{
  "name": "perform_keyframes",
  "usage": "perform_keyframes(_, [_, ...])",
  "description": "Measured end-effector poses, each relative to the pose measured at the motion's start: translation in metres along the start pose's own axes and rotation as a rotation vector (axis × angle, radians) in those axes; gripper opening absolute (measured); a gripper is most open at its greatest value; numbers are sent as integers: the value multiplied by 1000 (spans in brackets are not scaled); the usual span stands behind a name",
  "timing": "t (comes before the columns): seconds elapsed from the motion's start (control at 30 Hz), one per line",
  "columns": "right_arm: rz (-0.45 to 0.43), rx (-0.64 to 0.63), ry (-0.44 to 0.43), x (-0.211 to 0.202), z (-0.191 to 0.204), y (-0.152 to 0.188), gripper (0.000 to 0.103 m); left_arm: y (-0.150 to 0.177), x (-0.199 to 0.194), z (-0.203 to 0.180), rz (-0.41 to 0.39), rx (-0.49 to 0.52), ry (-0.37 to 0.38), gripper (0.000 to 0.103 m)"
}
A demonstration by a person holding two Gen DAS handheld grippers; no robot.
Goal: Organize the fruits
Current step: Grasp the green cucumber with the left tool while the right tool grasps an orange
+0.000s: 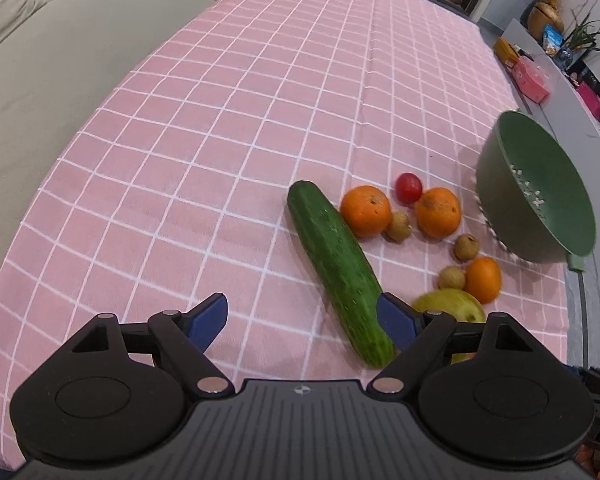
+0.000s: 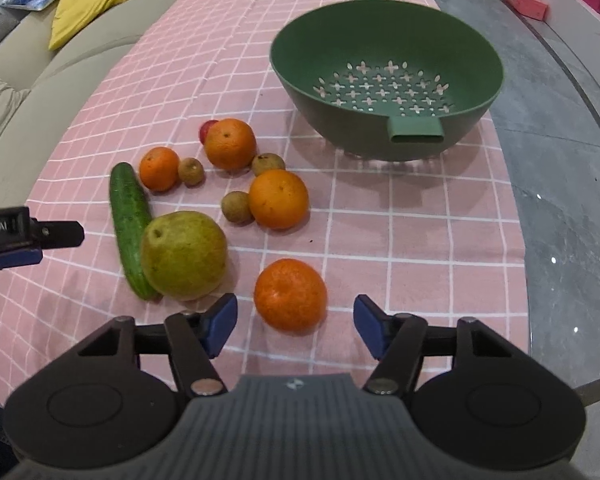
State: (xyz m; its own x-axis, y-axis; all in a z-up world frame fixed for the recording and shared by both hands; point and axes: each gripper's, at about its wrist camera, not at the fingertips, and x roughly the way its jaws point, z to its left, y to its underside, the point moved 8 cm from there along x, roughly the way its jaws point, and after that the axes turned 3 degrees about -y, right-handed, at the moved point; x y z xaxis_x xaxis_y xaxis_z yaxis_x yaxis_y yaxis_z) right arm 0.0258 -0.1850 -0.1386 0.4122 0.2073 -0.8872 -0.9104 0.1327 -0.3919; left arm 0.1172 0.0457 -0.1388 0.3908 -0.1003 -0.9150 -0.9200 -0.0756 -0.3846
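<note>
Risk in the left wrist view is lying at lower centre: the left gripper (image 1: 302, 322), fingers spread and grasping nothing, is sitting with its right pad just beside the cucumber (image 1: 339, 267), and a sideways nudge is likely to roll it into the pear (image 1: 450, 304).

In the right wrist view, the right gripper (image 2: 292, 322), released and empty, is bracketing the nearest orange (image 2: 290, 294) at lower centre. Off-centre closing is likely to squirt it away from the green colander (image 2: 388, 76), which is waiting empty at upper right.
</note>
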Motion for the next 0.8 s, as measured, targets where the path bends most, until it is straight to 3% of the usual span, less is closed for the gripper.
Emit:
perform_keyframes(0.37, [46, -22, -1, 29, 3, -7, 52, -3, 39, -9, 86, -119, 34, 99])
perform_keyframes(0.67, [65, -36, 3, 40, 4, -7, 50, -2, 60, -19, 113, -135, 17, 98])
perform_keyframes(0.8, [59, -59, 14, 41, 5, -8, 45, -3, 63, -27, 100, -87, -35, 96])
